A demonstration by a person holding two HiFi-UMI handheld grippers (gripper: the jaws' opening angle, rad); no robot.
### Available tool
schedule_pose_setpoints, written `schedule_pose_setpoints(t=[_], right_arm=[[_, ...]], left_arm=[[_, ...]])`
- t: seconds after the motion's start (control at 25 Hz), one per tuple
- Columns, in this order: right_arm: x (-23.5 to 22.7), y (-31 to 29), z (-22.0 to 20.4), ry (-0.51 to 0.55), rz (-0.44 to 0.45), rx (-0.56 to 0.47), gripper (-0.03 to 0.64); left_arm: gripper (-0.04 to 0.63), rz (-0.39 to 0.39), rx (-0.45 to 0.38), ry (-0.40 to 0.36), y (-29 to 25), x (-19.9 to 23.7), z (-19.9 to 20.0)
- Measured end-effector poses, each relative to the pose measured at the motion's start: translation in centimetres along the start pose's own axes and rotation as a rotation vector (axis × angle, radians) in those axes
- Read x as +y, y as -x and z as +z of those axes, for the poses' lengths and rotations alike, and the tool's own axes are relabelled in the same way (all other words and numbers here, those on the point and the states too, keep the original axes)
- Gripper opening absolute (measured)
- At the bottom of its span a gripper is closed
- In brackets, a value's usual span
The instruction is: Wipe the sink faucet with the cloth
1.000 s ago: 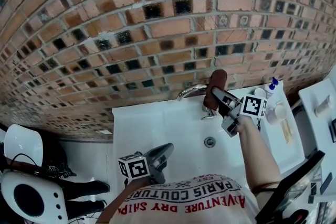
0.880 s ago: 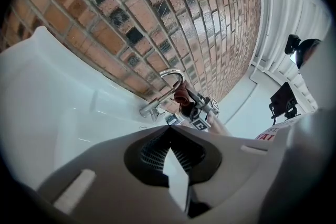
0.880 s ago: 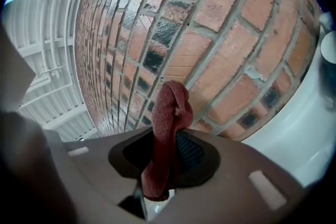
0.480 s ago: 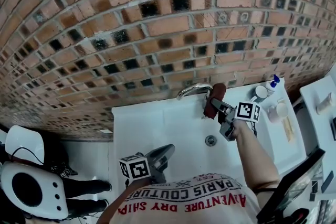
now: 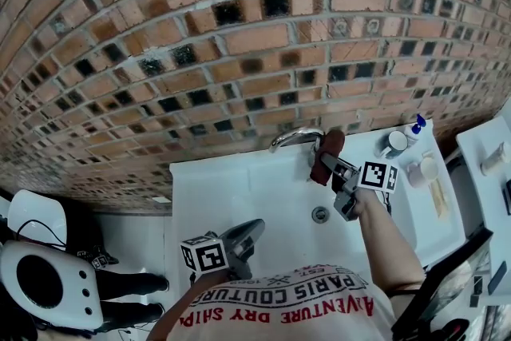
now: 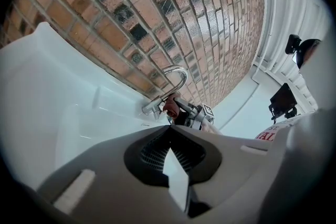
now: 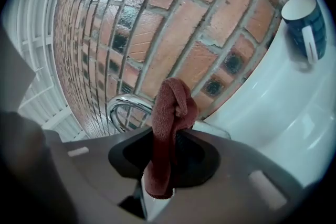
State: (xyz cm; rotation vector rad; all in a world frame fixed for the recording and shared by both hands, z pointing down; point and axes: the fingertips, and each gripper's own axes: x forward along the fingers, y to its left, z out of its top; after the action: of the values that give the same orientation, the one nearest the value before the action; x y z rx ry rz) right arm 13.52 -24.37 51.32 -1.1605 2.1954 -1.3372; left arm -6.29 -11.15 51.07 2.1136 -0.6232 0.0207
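A chrome arched faucet (image 5: 294, 137) stands at the back of the white sink (image 5: 239, 188), under the brick wall. My right gripper (image 5: 334, 168) is shut on a dark red cloth (image 5: 327, 153), whose bunched top rests against the faucet's right side near its base. In the right gripper view the cloth (image 7: 170, 113) stands up between the jaws of my right gripper (image 7: 165, 152), with the faucet (image 7: 123, 105) just behind and to the left. My left gripper (image 5: 249, 231) hangs shut and empty over the sink's front left. From its own view, the left gripper (image 6: 171, 128) sees faucet (image 6: 176, 78) and cloth (image 6: 170, 106) far ahead.
A dark mug (image 5: 393, 143), a blue-capped soap bottle (image 5: 413, 129) and a white cup (image 5: 421, 169) stand on the counter right of the faucet. The drain (image 5: 320, 213) lies in the basin below my right gripper. A toilet (image 5: 40, 283) is at the lower left.
My right gripper has come down and slightly left with the cloth, from up against the wall to the faucet's base. The left gripper has stayed put.
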Motion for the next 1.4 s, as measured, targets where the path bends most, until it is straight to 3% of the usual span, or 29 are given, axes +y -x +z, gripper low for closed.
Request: schedule_pose_setpoints(t=[0.24, 0.48, 0.64, 0.84, 1.12, 1.4], right_arm=[[3.8, 1.4, -0.7, -0.002, 0.089, -0.031, 0.093], [8.2, 1.1, -3.2, 0.046, 0.234, 0.015, 0.094], [6.7, -0.3, -6.2, 0.067, 0.177, 0.111, 0.094], [5.5, -2.3, -6.8, 0.075, 0.141, 0.157, 0.094], [7.9, -3.9, -4.9, 0.131, 0.195, 0.205, 0.094], [5.3, -4.3, -2.4, 0.159, 0.084, 0.262, 0.094]], left_arm=[[0.0, 0.0, -0.005, -0.017, 0.0, -0.4, 0.2], [0.0, -0.012, -0.002, 0.002, 0.0, -0.6, -0.4], [0.0, -0.007, -0.008, -0.008, 0.1, -0.5, -0.4], [0.0, -0.001, -0.017, 0.001, 0.3, -0.1, -0.3], [0.0, 0.017, -0.026, 0.0, 0.5, 0.7, 0.3], [0.0, 0.014, -0.023, 0.012, 0.2, 1.1, 0.1]])
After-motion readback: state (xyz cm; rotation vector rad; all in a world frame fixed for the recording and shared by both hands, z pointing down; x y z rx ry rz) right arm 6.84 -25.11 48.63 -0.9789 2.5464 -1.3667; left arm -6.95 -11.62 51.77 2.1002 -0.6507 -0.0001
